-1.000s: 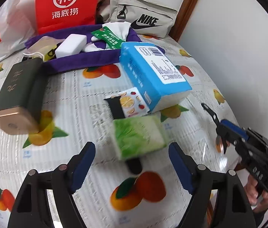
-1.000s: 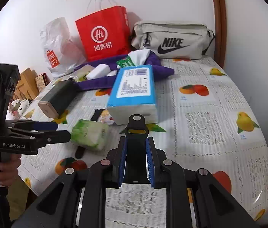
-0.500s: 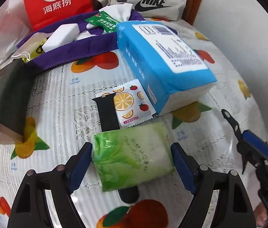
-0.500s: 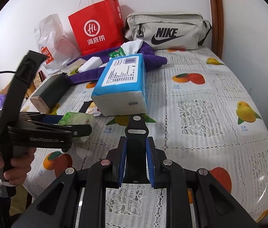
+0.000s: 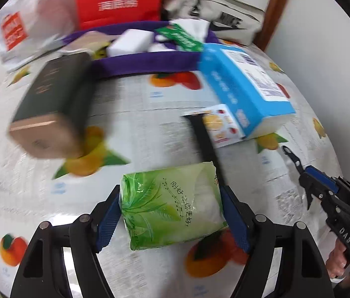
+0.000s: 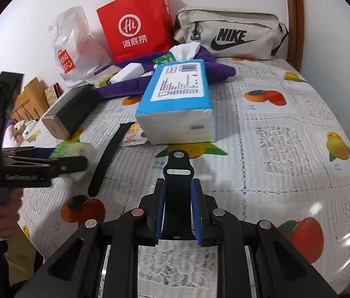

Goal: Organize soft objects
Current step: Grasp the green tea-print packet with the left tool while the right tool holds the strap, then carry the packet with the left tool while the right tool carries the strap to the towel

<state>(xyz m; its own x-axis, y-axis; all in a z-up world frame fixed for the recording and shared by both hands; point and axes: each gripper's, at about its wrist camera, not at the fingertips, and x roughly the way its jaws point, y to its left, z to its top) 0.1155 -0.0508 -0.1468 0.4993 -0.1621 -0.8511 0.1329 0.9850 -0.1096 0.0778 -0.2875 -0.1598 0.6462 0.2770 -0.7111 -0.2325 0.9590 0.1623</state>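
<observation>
A green tissue pack (image 5: 170,206) sits between the blue pads of my left gripper (image 5: 171,191), whose jaws are closing; both pads touch its sides and it moves with the gripper. From the right wrist the same pack (image 6: 75,150) hangs just above the fruit-print tablecloth (image 6: 286,149). My right gripper (image 6: 178,186) is shut on a short black watch strap piece (image 6: 178,171) that pokes out past the fingertips. A longer black strap (image 6: 108,159) lies bare on the cloth. A blue tissue pack (image 6: 180,94) lies in the middle of the table.
A fruit-print sachet (image 5: 222,126) lies against the blue pack. A dark green box (image 5: 51,104) rests at the left. Purple cloth (image 5: 145,62) with small packs, a red paper bag (image 6: 135,22), a white plastic bag (image 6: 75,42) and a beige Nike bag (image 6: 232,34) line the back.
My left gripper came down around the green pack, closed on it and drew it off the long black strap, which now lies uncovered. The right gripper sank slightly, still holding its strap piece.
</observation>
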